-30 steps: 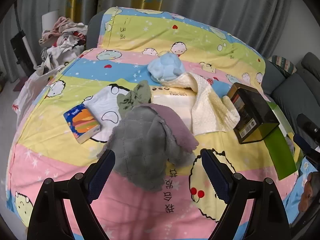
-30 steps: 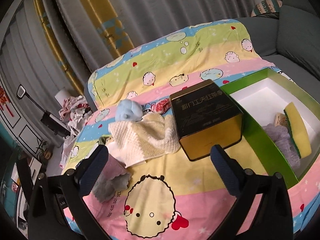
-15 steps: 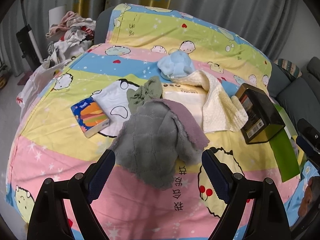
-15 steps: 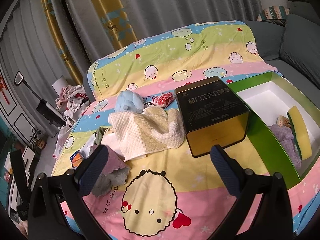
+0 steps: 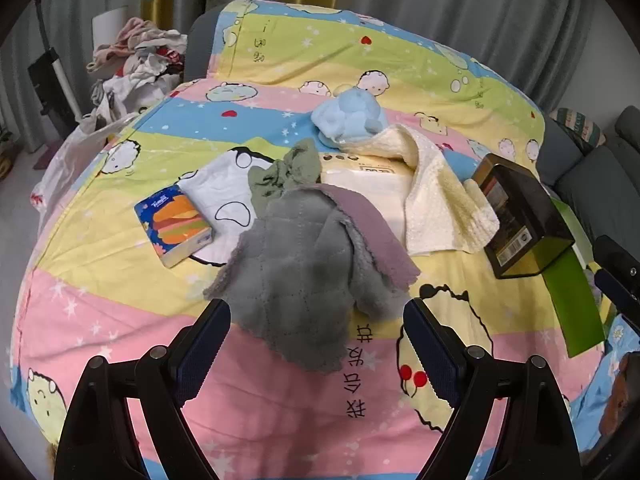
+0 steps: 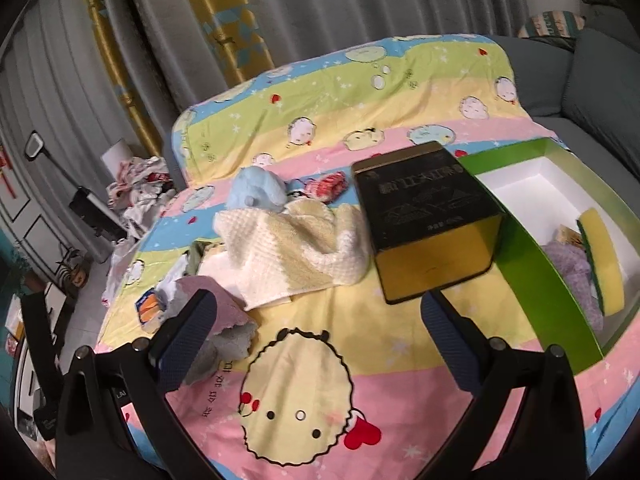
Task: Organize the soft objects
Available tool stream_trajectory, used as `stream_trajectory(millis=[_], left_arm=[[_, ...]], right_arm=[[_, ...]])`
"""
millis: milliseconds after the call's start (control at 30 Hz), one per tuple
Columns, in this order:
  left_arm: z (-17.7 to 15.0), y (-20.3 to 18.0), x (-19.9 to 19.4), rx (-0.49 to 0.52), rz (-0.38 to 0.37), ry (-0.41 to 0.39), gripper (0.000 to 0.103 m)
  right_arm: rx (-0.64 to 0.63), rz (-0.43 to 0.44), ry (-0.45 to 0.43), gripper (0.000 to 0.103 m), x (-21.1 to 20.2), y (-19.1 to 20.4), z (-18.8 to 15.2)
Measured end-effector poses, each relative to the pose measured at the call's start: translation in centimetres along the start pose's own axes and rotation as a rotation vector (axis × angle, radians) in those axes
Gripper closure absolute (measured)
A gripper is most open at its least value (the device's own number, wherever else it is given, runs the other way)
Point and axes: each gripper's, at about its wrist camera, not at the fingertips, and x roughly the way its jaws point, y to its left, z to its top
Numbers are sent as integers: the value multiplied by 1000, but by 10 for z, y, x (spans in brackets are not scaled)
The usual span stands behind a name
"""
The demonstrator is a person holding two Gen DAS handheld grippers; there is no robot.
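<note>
A grey quilted cloth (image 5: 304, 272) with a mauve cloth (image 5: 372, 232) over it lies on the cartoon bedsheet, just ahead of my left gripper (image 5: 316, 344), which is open and empty. Behind them are a green cloth (image 5: 288, 174), a cream towel (image 5: 440, 196) and a light blue plush (image 5: 348, 116). My right gripper (image 6: 316, 320) hangs open over the sheet, nothing between its fingers. The cream towel (image 6: 296, 248) and blue plush (image 6: 256, 192) lie ahead on its left. A green box (image 6: 532, 256) on the right holds a lilac cloth (image 6: 576, 268) and a yellow sponge (image 6: 604, 256).
A dark tin with a gold side (image 6: 424, 224) stands between the towel and the green box. A tissue pack (image 5: 172, 228) lies left of the cloths. A red patterned item (image 6: 328, 186) sits behind the towel. Clothes (image 5: 136, 60) are heaped past the far left; grey sofa cushions (image 6: 600, 80) at right.
Both views have shifted slightly; the cloths and the tin sit a little further along in the frames. Nothing on the bed has been moved or picked up.
</note>
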Motion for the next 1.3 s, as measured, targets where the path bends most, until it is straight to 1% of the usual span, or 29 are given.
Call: stream_trajectory(millis=[167,500,733,1300], left_arm=[[0,-1,2,2,-2,6,14],[-4,-5,9,17,9,28,14],[-5,-9,9,29,4,32,14],[-5,-6,12,9,0,49,14]], right_arm=[[29,10,14,1,1,-7,0],[45,2,9,1,0,-14,1],[42,3,9,1,0,-14,2],[34,5,15,1,1,-11,-1]])
